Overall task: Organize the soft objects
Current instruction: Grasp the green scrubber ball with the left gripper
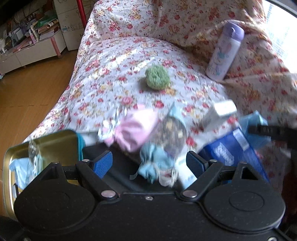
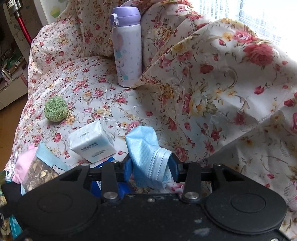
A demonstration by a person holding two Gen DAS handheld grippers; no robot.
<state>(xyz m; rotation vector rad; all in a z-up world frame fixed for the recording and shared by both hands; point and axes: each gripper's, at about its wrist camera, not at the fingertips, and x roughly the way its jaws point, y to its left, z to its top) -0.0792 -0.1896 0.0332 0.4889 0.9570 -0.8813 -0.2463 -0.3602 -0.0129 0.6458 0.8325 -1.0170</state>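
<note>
Two tools, right tool (image 2: 150, 166) pinching face mask (image 2: 146, 148), left view blurred

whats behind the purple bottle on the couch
Behind the purple bottle the floral couch cover rises in folds, and a draped fold touches its right side near the base. Whatever lies under that cloth, and the bottle's far side, is covered.

Home living room. Sofa under a rose-print floral cover (image 1: 130, 55), cushions draped in the same cloth. Wooden floor (image 1: 27, 89) at left. Low white cabinet (image 1: 33, 50) piled with books and papers. Bright window (image 2: 259, 14) behind the sofa. Household clutter on the seat: lilac thermos bottle (image 2: 128, 50), tissue pack (image 2: 91, 142), green scrubber ball (image 2: 55, 109).
</note>
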